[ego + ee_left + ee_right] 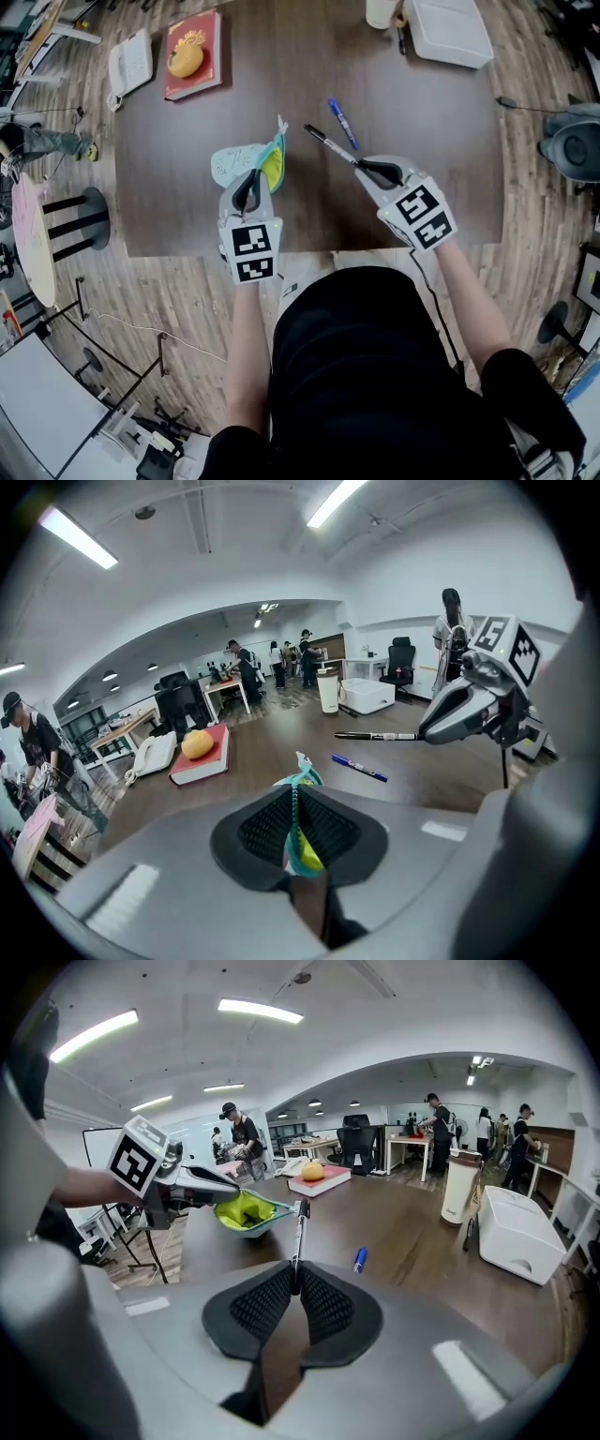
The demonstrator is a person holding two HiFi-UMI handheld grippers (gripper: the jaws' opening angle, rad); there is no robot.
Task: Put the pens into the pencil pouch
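Note:
A teal pencil pouch with a yellow-green lining is lifted off the brown table, its mouth open toward the right. My left gripper is shut on the pouch's zipper edge. My right gripper is shut on a black pen, whose tip points up-left at the pouch without touching it. In the right gripper view the pen sticks out from the jaws, its tip beside the pouch's mouth. A blue pen lies on the table behind.
A red book with a yellow fruit on it and a white desk phone sit at the far left. A white box and a cup stand at the far right. The table's near edge runs just below both grippers.

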